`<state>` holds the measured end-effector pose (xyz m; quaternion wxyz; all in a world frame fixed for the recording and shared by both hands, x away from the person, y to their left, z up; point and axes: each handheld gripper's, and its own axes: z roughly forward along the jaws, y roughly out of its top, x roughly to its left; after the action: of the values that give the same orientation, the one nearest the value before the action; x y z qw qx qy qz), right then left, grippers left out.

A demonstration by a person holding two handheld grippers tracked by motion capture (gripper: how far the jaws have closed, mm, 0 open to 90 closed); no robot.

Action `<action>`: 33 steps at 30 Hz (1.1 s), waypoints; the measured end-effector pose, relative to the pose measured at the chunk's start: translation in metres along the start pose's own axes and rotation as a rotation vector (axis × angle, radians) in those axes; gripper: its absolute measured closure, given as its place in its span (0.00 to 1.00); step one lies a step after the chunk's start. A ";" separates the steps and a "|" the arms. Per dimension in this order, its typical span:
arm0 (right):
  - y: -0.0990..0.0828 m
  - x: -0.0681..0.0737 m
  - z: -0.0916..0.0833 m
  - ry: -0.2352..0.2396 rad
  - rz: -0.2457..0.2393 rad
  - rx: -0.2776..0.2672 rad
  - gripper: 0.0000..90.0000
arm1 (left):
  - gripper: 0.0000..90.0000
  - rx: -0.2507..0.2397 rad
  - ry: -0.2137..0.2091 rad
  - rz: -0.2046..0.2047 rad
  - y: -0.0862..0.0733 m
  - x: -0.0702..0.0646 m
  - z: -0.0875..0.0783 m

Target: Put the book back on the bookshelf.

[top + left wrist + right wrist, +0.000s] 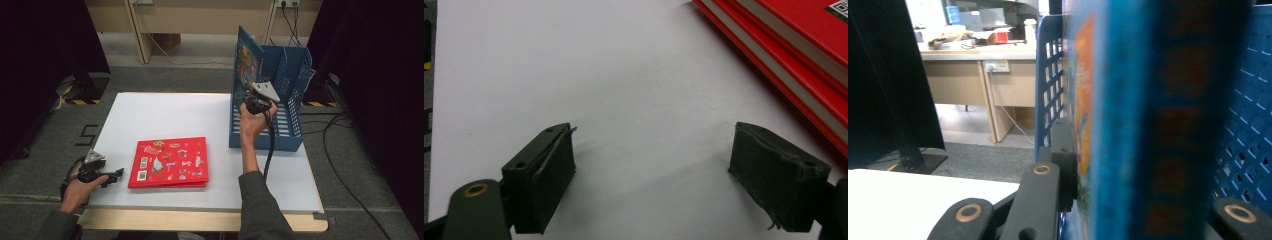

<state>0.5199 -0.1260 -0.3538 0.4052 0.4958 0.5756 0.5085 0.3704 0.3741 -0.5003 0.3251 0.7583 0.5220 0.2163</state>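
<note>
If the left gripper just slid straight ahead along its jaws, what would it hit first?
Probably the red book. The left gripper is open over bare white table, and in the high view it points at the book's near left edge, though it might pass just beside it.

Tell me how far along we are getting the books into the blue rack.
One of two books is nearly filed, as far as these views show. The right gripper is clamped on the blue book, which stands upright in the blue file rack, not yet released. The red book lies flat on the white table; the left gripper is open beside it, holding nothing.
</note>
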 end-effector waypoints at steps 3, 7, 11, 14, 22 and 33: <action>0.000 0.003 0.003 -0.011 -0.006 -0.001 0.91 | 0.19 0.000 0.000 0.000 0.000 0.000 0.000; -0.001 0.003 0.007 -0.018 0.017 -0.008 0.91 | 0.19 0.000 0.002 0.001 0.000 0.000 0.000; -0.001 0.007 0.009 -0.032 0.014 -0.018 0.91 | 0.19 0.000 0.003 0.000 0.000 0.000 0.000; -0.001 0.007 0.009 -0.030 0.034 -0.030 0.91 | 0.19 0.000 0.003 0.000 0.000 0.000 0.000; -0.008 0.011 0.012 -0.032 0.042 -0.040 0.90 | 0.19 0.001 0.005 0.000 0.000 -0.001 0.000; -0.012 0.017 0.013 0.007 -0.011 0.033 0.85 | 0.19 0.002 0.007 -0.001 0.000 -0.001 0.000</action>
<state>0.5273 -0.1065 -0.3670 0.3976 0.4974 0.5882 0.4985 0.3698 0.3733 -0.5002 0.3229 0.7576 0.5236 0.2182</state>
